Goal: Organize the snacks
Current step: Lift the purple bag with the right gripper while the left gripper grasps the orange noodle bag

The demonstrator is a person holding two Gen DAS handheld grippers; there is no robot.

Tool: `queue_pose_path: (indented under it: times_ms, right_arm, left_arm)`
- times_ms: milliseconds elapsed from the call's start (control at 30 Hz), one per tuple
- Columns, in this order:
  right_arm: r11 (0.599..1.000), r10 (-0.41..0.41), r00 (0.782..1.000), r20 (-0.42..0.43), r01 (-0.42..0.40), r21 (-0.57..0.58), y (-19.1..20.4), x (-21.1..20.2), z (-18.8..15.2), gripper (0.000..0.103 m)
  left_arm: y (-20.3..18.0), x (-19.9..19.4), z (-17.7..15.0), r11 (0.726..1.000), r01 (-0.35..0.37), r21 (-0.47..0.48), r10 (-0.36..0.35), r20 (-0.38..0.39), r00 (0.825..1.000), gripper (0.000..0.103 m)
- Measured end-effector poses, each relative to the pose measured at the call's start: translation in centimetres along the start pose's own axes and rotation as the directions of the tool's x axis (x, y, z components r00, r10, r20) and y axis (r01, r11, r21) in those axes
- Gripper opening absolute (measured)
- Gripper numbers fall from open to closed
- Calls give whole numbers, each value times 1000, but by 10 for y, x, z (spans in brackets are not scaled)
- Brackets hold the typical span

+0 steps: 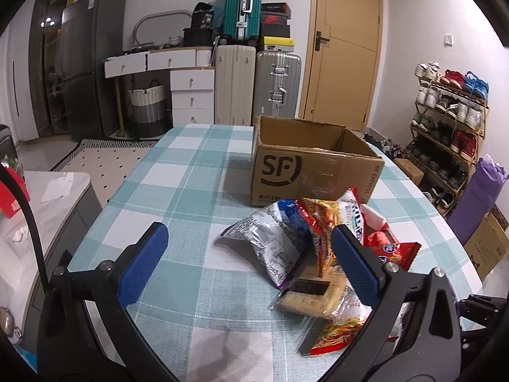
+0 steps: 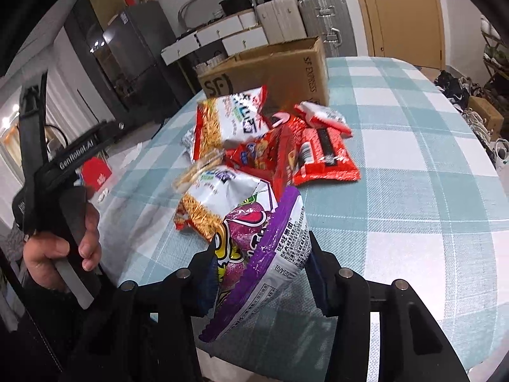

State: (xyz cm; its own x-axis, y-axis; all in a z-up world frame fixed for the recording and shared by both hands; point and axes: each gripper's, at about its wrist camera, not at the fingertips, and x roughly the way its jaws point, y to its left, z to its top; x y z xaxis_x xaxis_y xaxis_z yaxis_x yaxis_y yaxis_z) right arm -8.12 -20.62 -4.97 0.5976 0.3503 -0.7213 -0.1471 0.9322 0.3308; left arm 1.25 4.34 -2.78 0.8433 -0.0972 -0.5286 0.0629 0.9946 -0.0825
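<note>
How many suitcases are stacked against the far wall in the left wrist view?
3. A teal suitcase stands on top; below it a cream suitcase on the left and a silver suitcase on the right, beside the door. Others may be hidden behind them.

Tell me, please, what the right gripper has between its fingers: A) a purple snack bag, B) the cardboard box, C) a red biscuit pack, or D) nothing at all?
A: in the right wrist view the right gripper is closed on the purple snack bag, which stands up off the checked tablecloth.
</note>
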Motion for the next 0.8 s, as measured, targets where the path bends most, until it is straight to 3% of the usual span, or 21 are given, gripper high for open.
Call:
queue_pose_path:
  times_ms: [100,300,800]
  right_arm:
    - [999,33,999,39,-34,16,-2,-6,3,47]
    - [1000,14,991,133,-12,-17,2,-20,13,47]
    - [997,69,975,210,-62,-41,-5,-21,55,47]
  left_arm:
    - [5,2,0,1000,-4,-17,4,-10,1000,102]
    - [11,10,-1,999,-28,-42,26,-50,998,102]
    - [2,38,-9,995,62,-76,-73,-156,985,102]
